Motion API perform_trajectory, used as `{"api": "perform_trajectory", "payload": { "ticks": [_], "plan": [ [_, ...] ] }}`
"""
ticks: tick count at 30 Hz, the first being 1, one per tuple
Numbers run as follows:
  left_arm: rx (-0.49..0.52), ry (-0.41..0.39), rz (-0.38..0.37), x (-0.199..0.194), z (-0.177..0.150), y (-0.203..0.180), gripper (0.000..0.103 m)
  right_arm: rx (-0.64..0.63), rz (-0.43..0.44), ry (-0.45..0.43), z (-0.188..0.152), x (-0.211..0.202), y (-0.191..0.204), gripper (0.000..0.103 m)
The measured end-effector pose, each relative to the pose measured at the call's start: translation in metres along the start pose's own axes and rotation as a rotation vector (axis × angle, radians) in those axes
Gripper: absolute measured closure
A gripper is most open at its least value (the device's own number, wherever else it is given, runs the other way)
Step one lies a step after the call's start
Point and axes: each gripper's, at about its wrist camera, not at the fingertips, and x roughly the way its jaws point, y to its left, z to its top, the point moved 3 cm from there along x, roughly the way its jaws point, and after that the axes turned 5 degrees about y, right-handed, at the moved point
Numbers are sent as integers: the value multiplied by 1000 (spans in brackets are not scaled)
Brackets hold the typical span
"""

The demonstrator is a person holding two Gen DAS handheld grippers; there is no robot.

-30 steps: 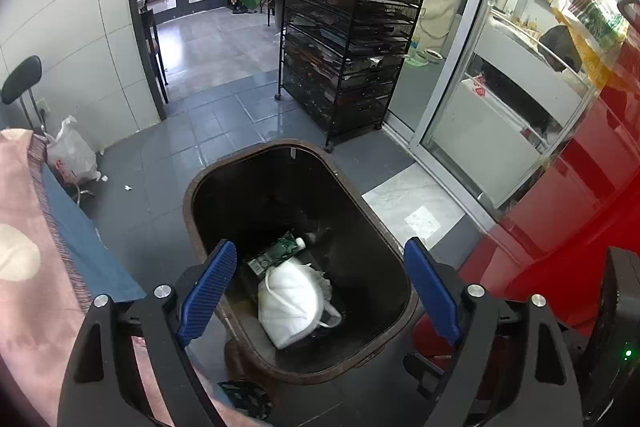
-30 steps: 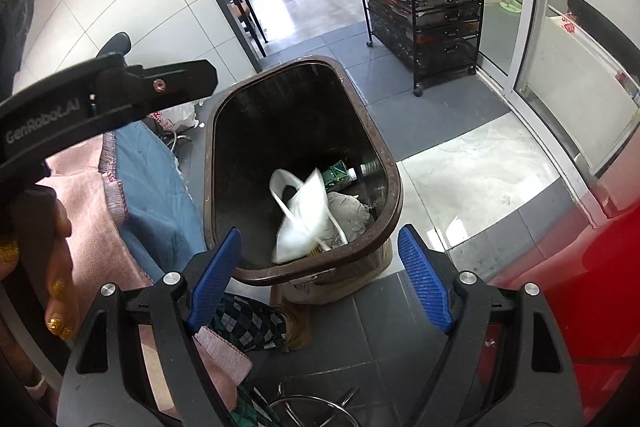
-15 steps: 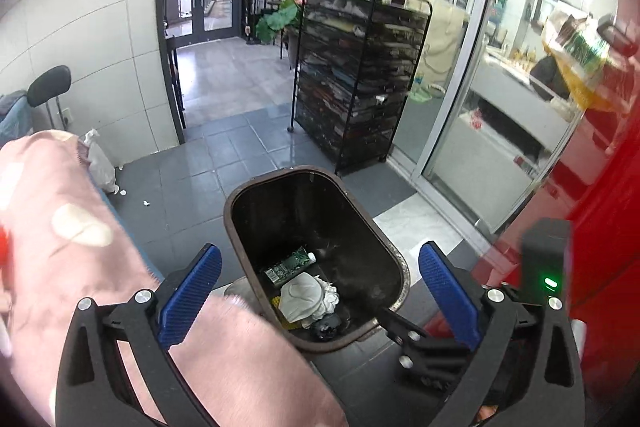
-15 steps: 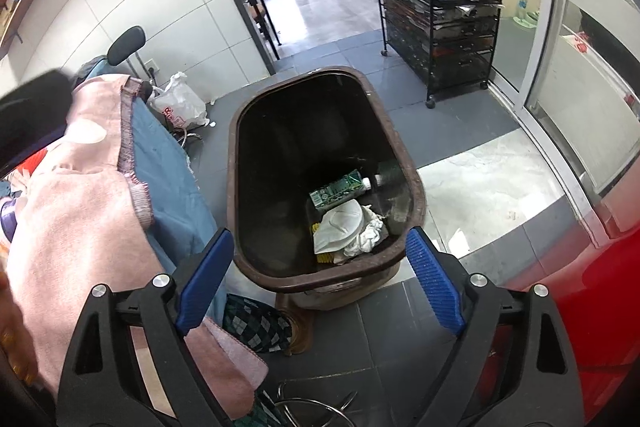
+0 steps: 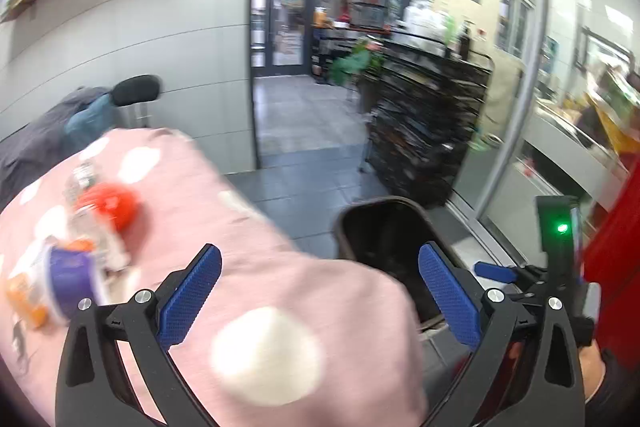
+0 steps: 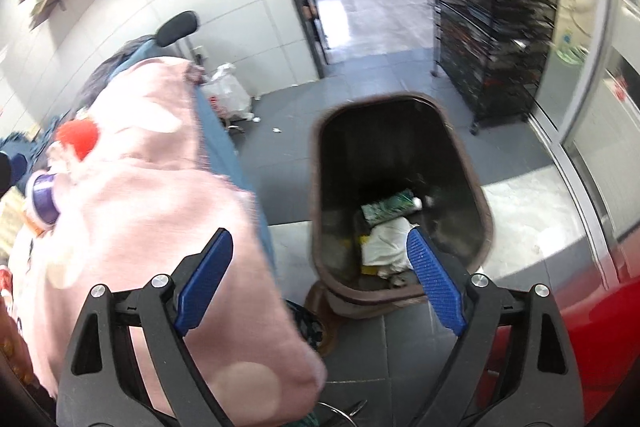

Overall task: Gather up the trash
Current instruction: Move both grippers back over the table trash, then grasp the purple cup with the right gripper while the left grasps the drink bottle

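Both claws, left claw [image 5: 319, 291] and right claw [image 6: 320, 283], are held wide and empty, jaws just opened. Dropped trash [image 6: 386, 245] is seen inside the bin [image 6: 482, 215]. More trash, a purple cup [image 5: 70, 277], is left on the pink blanket [image 5: 280, 291], likely next.

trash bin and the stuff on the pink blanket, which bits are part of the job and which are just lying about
Part of the job:
- trash bin, with white crumpled trash and a green packet inside
- red item and purple-lidded container on the pink blanket, likely next
- both tongs, open and empty

Lying about:
- black rack
- white plastic bag on the floor
- chair
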Motion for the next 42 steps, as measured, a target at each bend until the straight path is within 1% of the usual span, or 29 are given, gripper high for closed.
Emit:
{"api": "perform_trajectory", "payload": {
  "ticks": [5,9,12,14,15,19,22,25,29,32,35,36,38,40,42],
  "plan": [
    [-113,-26,96,-24,-12,53,6,-86,93,-13,12,-9,50,15],
    [-185,-36,201,-45,-22,97,6,-177,189,-5,18,-12,102,15],
    [-244,-44,277,-62,-28,137,6,-231,272,16,22,-13,140,15],
    [-288,-32,322,-72,-32,167,6,-270,328,38,24,-12,168,15],
    [-309,-21,332,-75,-33,179,6,-292,355,49,24,-11,184,15],
    [-448,-27,305,-100,-39,233,6,-387,411,79,22,-7,242,15],
    [-509,-35,320,-112,-42,257,6,-445,451,113,18,0,282,15],
    [-519,-3,330,-113,-47,269,6,-479,464,155,16,12,314,15],
    [-513,50,314,-103,-51,281,6,-497,428,203,15,39,348,15],
    [-505,78,302,-94,-54,286,6,-490,383,242,17,60,364,15],
    [-505,95,286,-86,-54,291,6,-454,380,283,22,77,370,15],
    [-509,100,283,-83,-53,293,6,-446,378,293,23,82,372,16],
    [-525,108,269,-79,-53,297,6,-445,377,307,23,89,374,38],
    [-524,122,258,-73,-51,300,6,-439,369,323,22,95,374,40],
    [-505,142,267,-67,-50,300,6,-426,380,318,22,93,371,41]
  ]
}}
